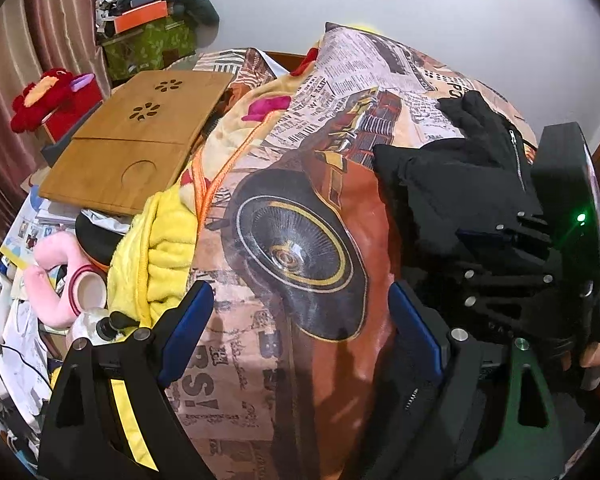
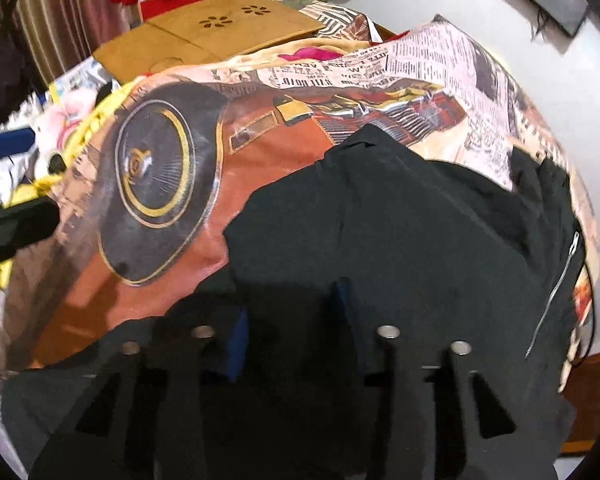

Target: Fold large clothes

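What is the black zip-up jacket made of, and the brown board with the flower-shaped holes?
The black zip-up jacket looks like soft matte cloth, maybe fleece at the fuzzy part; it wrinkles and has a shiny metal-looking zipper. The brown board with flower-shaped holes looks like smooth wood, perhaps bamboo: flat and stiff, with fine streaks and neatly cut holes.

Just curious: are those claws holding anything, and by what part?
The left gripper holds nothing. The right gripper sits over the black jacket; a grasp cannot be told.

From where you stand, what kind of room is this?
Probably a bedroom at home: a bed under a car-print blanket, curtains at the side, plush toys and clutter nearby, and a black jacket for folding.
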`<state>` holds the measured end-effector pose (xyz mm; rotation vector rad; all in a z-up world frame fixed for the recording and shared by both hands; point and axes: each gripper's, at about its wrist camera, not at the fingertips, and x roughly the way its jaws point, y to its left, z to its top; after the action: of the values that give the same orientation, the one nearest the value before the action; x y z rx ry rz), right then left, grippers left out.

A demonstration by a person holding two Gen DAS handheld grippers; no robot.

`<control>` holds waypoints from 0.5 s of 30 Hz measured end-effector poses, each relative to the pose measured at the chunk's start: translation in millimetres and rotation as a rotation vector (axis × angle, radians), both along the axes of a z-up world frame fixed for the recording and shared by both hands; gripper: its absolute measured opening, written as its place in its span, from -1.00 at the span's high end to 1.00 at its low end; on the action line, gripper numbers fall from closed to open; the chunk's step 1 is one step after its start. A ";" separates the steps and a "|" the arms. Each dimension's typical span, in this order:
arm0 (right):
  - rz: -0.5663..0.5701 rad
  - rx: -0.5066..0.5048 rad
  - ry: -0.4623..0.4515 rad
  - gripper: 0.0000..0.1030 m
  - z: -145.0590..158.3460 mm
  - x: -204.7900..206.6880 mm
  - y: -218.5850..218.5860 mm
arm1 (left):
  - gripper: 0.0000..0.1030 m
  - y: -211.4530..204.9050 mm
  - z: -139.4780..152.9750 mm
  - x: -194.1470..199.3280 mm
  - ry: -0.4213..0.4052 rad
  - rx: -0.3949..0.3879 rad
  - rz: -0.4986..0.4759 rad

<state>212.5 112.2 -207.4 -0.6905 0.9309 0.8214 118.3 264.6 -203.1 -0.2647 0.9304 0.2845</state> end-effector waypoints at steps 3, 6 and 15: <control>-0.027 0.048 -0.006 0.64 10.2 0.0 -6.8 | -0.72 -5.0 3.2 -1.1 -0.006 -0.036 -0.027; -0.103 0.125 -0.025 0.67 30.9 7.1 -21.9 | -0.73 -15.7 6.6 0.2 -0.001 0.004 -0.043; -0.249 0.348 -0.123 0.69 120.0 31.1 -97.5 | -0.73 -46.1 24.1 8.7 -0.005 0.017 -0.100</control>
<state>243.6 14.7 -87.5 -0.3111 0.7218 0.6878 127.0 218.6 -179.0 -0.2023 0.9332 0.1998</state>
